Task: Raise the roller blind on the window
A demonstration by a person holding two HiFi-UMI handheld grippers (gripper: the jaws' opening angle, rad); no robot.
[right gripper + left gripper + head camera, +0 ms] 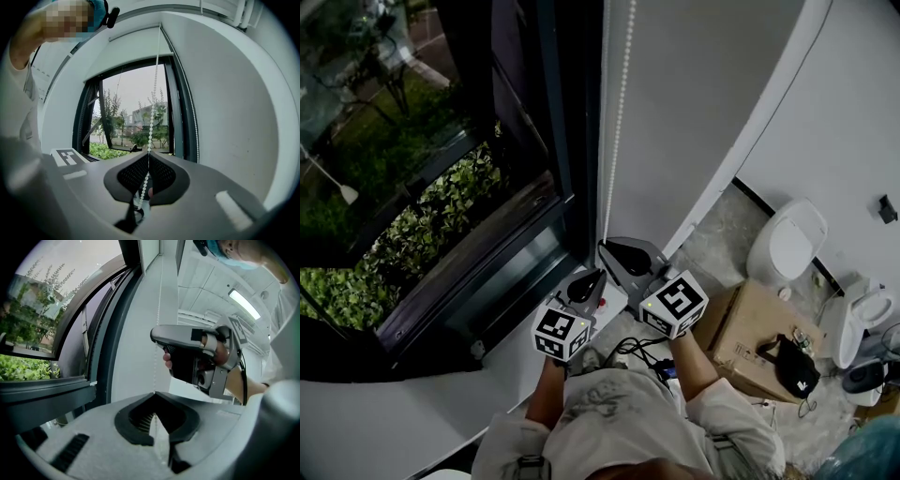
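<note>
Right gripper [148, 154]: jaws closed on the bead chain [152, 112], pads pinching it. Chain runs taut, nearly straight up from the jaw tips to the top of the window [136, 117]; below the pinch it hangs slack between the pads. Second strand [190, 108] hangs free along the dark frame on the right, apart from the gripper. White wall [234, 117] right of the frame. Trees, hedge and a building outside.
</note>
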